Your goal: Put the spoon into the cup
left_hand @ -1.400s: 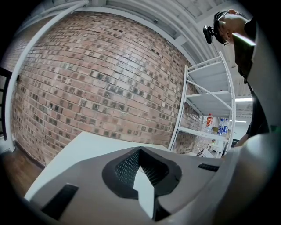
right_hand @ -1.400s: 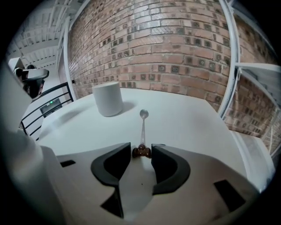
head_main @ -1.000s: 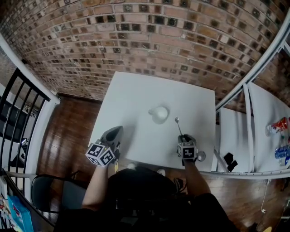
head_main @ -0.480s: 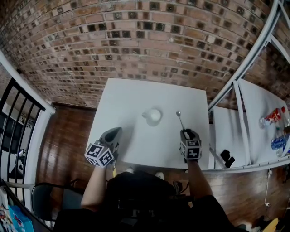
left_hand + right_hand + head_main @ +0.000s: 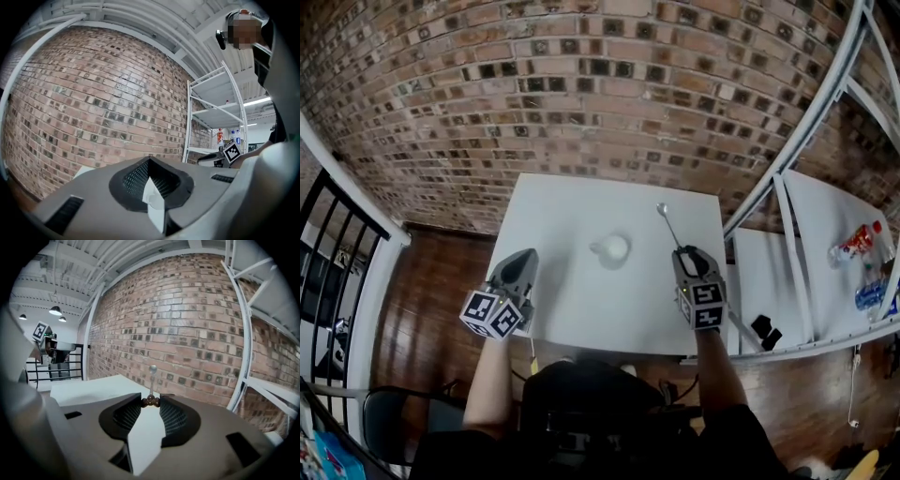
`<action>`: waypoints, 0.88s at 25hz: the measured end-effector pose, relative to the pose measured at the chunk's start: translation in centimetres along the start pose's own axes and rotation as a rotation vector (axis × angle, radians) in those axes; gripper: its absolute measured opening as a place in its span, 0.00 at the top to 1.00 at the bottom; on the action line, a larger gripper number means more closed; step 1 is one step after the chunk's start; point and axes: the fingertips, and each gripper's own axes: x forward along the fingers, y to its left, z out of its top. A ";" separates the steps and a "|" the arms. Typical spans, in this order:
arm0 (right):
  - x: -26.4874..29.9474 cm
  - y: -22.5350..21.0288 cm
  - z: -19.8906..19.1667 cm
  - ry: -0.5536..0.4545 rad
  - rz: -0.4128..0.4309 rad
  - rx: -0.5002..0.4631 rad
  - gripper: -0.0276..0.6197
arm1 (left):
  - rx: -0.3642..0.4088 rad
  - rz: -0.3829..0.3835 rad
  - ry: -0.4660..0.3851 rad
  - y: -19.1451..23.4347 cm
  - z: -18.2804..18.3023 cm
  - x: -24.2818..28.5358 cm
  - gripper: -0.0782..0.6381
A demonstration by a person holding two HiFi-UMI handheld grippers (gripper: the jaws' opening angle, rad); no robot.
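Observation:
A small white cup (image 5: 612,249) stands near the middle of the white table (image 5: 558,202). My right gripper (image 5: 682,251) is to the cup's right, shut on the handle end of a thin metal spoon (image 5: 667,225). The spoon is held above the table and sticks out forward, its bowl toward the brick wall. In the right gripper view the spoon (image 5: 152,380) stands up from between the pads of my right gripper (image 5: 151,401). My left gripper (image 5: 523,258) hovers at the table's left edge. In the left gripper view my left gripper (image 5: 149,159) has its tips together, with nothing in them.
A brick wall (image 5: 581,84) runs behind the table. White metal shelving (image 5: 797,234) stands to the right, with bottles (image 5: 853,246) and a black object (image 5: 761,326) on it. A black railing (image 5: 333,234) and a dark chair (image 5: 384,403) are at the left, over a wooden floor.
My right gripper has risen with the spoon, lifting it off the table. The left gripper has also risen and shifted a little left. The cup stays put.

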 end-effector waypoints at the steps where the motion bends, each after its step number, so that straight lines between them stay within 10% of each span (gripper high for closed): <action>1: 0.0 0.3 0.6 -0.015 0.026 -0.002 0.76 | 0.001 0.000 -0.008 0.0 0.3 0.0 0.89; 22: 4.9 8.5 -6.7 0.231 0.369 -0.123 0.76 | -0.043 0.095 0.043 2.0 -2.4 -3.5 0.89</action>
